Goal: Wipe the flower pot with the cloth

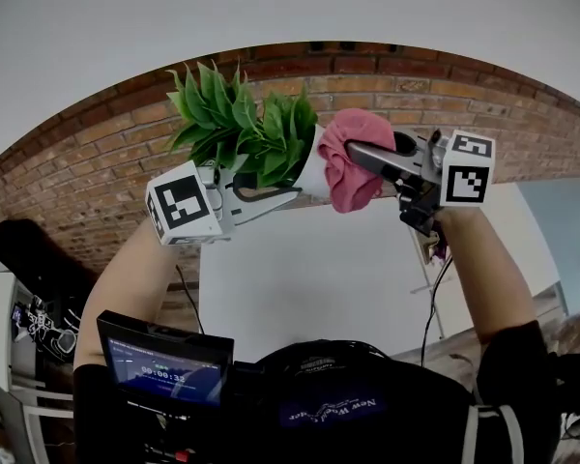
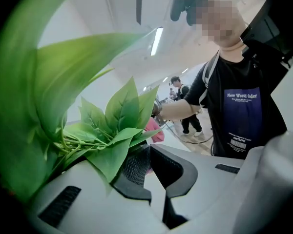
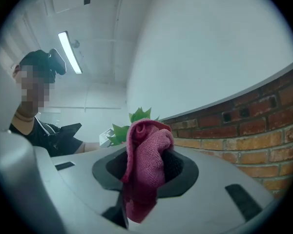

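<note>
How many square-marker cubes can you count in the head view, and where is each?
2. One marker cube rides on the left tongs gripping the flower pot; the other marker cube rides on the right tongs gripping the pink cloth. No others show.

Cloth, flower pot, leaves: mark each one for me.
cloth (image 3: 145, 155), right gripper view, the bunched pink fold between the jaws.
flower pot (image 1: 314, 176), head view, its white side wall beside the cloth.
leaves (image 1: 234, 114), head view, middle of the green bunch.
</note>
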The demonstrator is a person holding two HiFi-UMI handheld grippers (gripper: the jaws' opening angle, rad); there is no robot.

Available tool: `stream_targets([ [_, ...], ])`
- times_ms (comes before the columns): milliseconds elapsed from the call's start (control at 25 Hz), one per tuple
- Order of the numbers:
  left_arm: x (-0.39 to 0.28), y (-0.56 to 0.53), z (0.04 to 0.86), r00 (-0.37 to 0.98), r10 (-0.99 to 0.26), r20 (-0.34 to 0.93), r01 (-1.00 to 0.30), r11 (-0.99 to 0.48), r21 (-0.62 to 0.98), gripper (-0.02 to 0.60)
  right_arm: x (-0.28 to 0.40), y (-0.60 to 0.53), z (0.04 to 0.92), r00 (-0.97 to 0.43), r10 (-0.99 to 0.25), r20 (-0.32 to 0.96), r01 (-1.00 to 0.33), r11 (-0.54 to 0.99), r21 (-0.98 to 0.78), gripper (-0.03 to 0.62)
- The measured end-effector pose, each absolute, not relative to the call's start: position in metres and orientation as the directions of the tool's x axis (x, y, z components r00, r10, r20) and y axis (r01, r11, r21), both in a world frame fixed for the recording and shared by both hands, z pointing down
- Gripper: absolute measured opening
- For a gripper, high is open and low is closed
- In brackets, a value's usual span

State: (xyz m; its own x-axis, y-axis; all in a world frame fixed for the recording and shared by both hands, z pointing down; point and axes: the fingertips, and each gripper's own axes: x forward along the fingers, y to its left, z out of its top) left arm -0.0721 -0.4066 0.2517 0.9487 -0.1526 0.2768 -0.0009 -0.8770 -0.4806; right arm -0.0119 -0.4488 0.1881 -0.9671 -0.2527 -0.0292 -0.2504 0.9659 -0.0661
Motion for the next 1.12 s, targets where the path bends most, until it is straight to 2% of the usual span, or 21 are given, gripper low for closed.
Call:
stream_targets([
  [320, -0.084, -0.397, 0.228, 0.993, -0.08, 0.086, -0.046, -0.938, -0.344, 0.008, 0.011, -0.462, 0.172, -0.941, -0.309, -0.14, -0.298, 0.95, -0.095, 0.109],
  [720, -0.087, -0.414, 0.218, 0.993, -0.086, -0.085, -0.102, -0.974, -0.202, 0.008, 0.033, -0.47, 0.167, -0.87, -0.349, -0.348, -0.299, 0.935, -0.188, 0.109],
  [880, -0.097, -0.42, 0.208, 0.983, -0.101, -0.151, -0.124, -0.98, -0.153, 0.008, 0.03, -0.468, 0.166, -0.859, -0.341, -0.382, -0.275, 0.936, -0.218, 0.109],
  [1120, -0.102, -0.418, 0.196, 0.965, -0.059, -0.256, -0.088, -0.991, -0.102, 0.008, 0.025, -0.463, 0.169, -0.862, -0.306, -0.404, -0.225, 0.945, -0.236, 0.109],
])
